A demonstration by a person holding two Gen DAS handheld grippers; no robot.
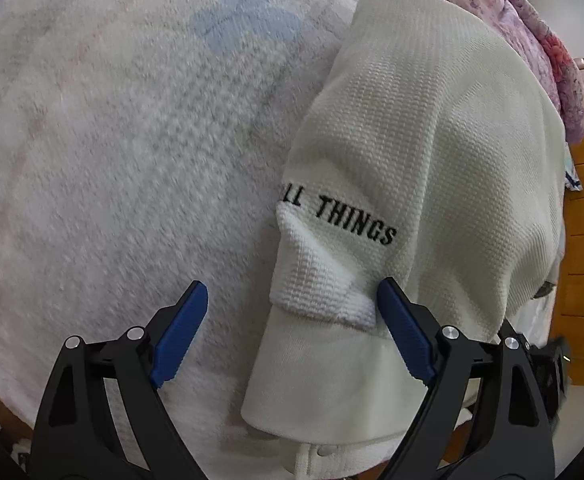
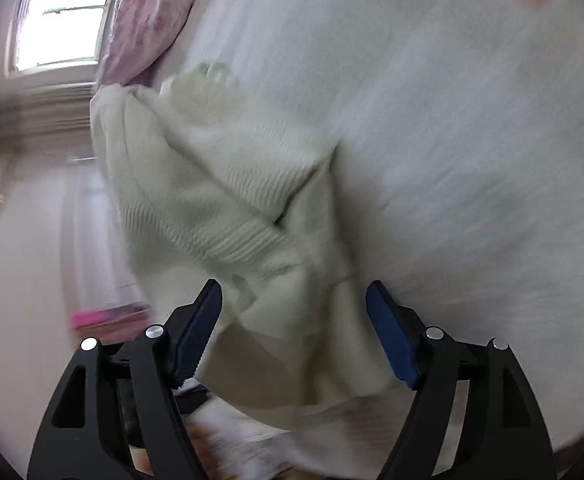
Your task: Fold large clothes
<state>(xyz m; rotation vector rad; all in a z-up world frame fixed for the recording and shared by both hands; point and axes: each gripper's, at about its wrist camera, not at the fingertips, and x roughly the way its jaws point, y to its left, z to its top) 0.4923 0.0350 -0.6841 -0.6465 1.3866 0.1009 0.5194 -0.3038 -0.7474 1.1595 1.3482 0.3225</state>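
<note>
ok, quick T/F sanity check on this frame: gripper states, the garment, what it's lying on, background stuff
1. Both grippers are open. True: the left gripper and the right gripper both have their jaws spread wide.
2. The garment is dark blue. False: the cream waffle-knit top is off-white.
3. It carries black lettering reading "THINGS". True: the lettering is visible in the left wrist view.
4. It lies on bare wood. False: it rests on a white fuzzy blanket.
5. Pink floral fabric lies beyond the top. True.
</note>
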